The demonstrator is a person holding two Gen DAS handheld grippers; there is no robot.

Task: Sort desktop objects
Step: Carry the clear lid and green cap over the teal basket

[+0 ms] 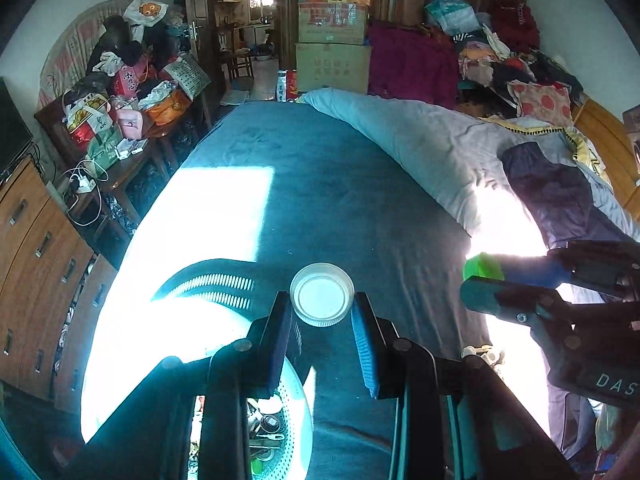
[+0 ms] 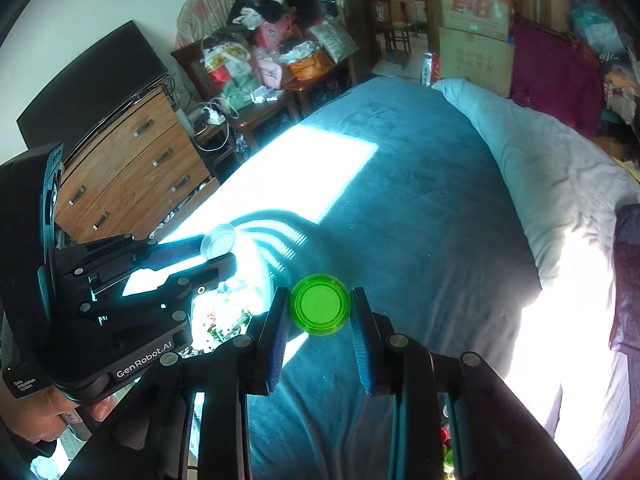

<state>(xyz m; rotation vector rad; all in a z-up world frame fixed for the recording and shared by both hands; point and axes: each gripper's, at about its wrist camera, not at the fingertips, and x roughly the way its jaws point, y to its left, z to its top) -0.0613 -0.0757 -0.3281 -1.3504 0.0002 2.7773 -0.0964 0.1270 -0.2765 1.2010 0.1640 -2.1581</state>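
Left wrist: white cap (image 1: 322,300) seemingly pinched between fingertips (image 1: 362,316).

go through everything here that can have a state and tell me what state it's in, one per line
Left gripper: shut on the white cap, held in the air.
Right gripper: shut on the green cap, held in the air.
Basket: on the bed, holding small items.
Door: open.
TV: off.

Both wrist views look steeply down, close, sharing the blue bed (image 1: 340,200).
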